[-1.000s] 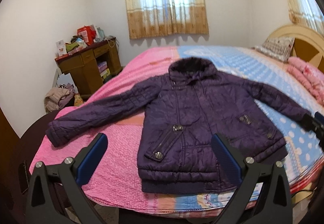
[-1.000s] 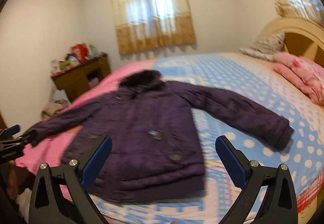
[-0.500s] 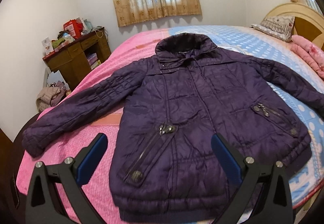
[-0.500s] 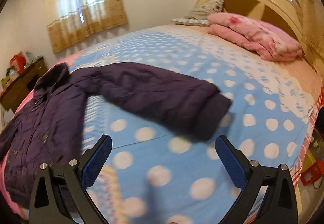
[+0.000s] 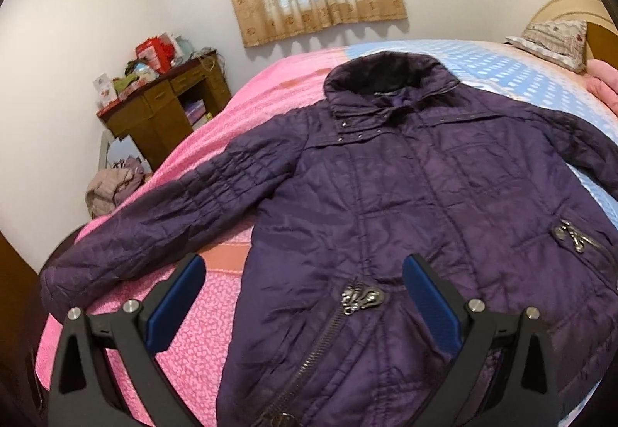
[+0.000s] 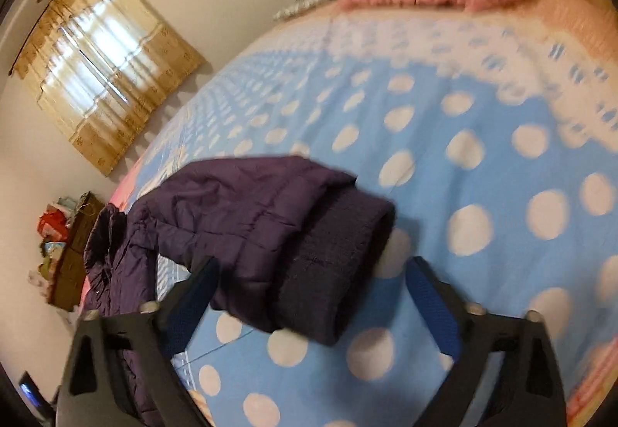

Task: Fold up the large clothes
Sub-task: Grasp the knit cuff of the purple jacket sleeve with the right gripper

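While the left gripper hangs wide and empty over the jacket spread across the bed, the right gripper has swung to the cuff; its jaws are closing around it, so folding the sleeve is likely next.

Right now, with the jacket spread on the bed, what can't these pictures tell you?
- Jacket hem: left wrist view, cut off by the bottom edge behind the left tool.
- Far sleeve end: left wrist view, runs off the right edge.
- Cuff: right wrist view, blurred; the closing right tool straddles it, contact unclear.
- Desk clutter: too small to name.
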Available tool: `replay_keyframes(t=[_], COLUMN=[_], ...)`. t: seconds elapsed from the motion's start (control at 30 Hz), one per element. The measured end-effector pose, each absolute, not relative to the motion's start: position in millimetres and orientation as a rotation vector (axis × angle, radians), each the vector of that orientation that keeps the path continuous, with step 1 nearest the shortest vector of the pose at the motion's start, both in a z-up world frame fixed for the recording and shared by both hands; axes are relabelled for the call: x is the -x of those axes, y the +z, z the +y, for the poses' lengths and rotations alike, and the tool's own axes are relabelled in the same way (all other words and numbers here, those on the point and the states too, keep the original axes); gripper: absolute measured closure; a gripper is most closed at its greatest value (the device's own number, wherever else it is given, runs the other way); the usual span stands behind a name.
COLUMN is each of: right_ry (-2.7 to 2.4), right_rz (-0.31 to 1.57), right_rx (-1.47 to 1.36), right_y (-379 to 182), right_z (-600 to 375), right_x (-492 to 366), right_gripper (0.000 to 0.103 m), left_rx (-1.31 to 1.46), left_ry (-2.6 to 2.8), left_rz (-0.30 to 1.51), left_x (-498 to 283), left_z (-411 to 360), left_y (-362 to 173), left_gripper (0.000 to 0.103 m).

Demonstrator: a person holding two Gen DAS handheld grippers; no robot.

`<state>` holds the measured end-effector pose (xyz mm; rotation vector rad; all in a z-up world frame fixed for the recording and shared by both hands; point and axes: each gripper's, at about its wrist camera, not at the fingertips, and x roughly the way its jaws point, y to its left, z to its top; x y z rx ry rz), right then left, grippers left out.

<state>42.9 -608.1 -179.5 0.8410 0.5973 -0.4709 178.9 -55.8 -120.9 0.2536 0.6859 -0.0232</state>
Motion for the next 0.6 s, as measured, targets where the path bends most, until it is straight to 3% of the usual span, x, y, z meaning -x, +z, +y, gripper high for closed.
replay_keyframes(t=[0.03,0.1,0.13,0.23,0.6], right_ry=[-0.460,-0.460,-0.442,-0.404,-0.535], right_rz=[0.605,0.595,0.598,0.601,0.546], right_rx=[-0.854,-0.812,-0.804,-0.812,-0.566], right_y=[-183.8,-181.2,-180.6,-177.5,-94.5], right_z=[-609.4,-610.0,-610.0,-620.5,-657.7], right_x=[-44.7,-51.2,-53.1,-57.7,-81.0], right_gripper=[0.016,0.029,0.052,0.065,0.072], left_rx=[-0.249,-0.258,-0.263,-0.269,-0.235], left_ry=[-0.021,-0.020,-0.021,-0.025,-0.024], left_rz=[0.693,0.701,0.701,0.698,0.695], left_x=[-181.3,-182.1,-182.1,-181.7,-188.4], left_z=[-53.9,-54.7,-55.4,-55.4,-40.4], left_y=[-122.7,-125.1,-125.7,-125.6,-117.7], left_gripper=[0.000,0.000,0.000,0.000,0.000])
